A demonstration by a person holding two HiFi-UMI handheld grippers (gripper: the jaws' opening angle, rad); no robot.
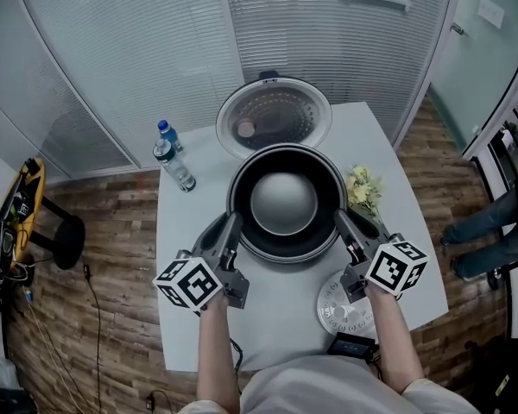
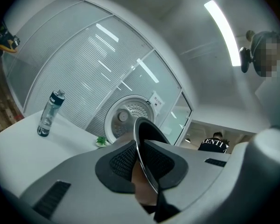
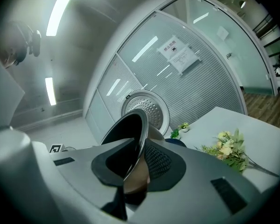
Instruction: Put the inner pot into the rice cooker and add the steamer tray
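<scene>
My left tool point(image 1: 231, 225) is clenched on the left rim of the inner pot point(image 1: 285, 201), with a water bottle point(image 1: 174, 166) further out to its left. The pot hangs between both tools, with the rice cooker's open lid point(image 1: 274, 115) just beyond. My right tool point(image 1: 345, 223) grips the right rim. The steamer tray point(image 1: 344, 307) lies on the counter point(image 1: 276, 317) under that tool's rear.

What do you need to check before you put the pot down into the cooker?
1. Left hand-held gripper shut on the pot rim: ok.
2. Right hand-held gripper shut on the rim: ok.
3. Lid open: ok.
4. Pot lined up over the cooker: cannot tell, the pot hides it.
5. Tray ready on the table: ok.
</scene>
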